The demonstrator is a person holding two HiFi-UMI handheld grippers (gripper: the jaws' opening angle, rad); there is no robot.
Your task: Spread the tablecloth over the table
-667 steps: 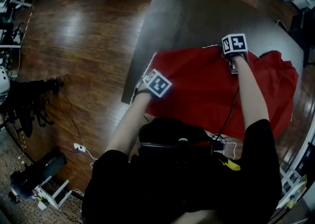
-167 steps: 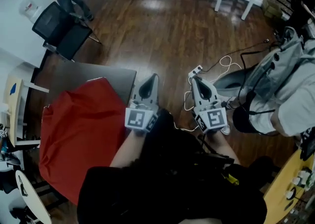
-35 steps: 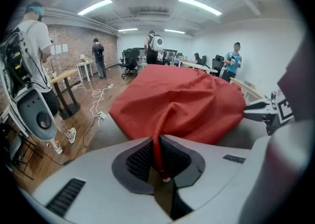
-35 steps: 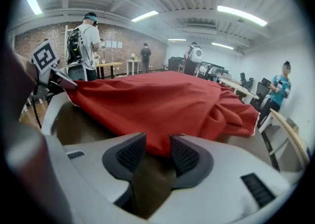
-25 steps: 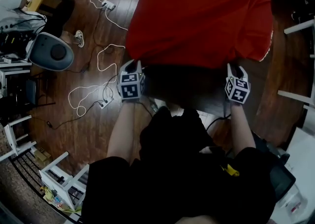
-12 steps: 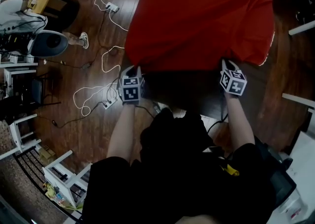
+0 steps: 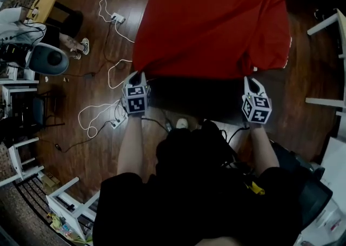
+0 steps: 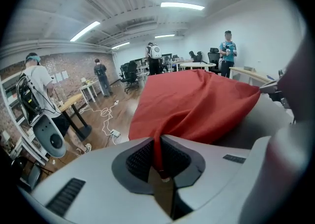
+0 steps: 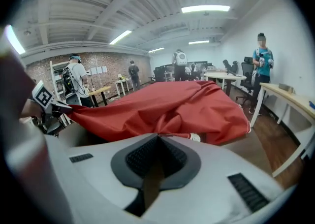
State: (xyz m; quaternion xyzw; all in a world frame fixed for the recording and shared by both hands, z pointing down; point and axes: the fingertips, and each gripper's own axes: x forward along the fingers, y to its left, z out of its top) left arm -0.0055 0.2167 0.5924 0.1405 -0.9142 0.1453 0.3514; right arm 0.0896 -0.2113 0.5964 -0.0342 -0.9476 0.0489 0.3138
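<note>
Pinches tablecloth (image 7: 211, 18) hem between fingers (image 8: 140, 158) of left gripper (image 7: 137, 76). Clamps right gripper (image 7: 250, 81) tight, seemingly on a thin fold of the same hem. Leaves hem running side to side between both hands, cloth lying ahead, table (image 7: 194, 92) strip nearest the body uncovered. Shows no containers.
</note>
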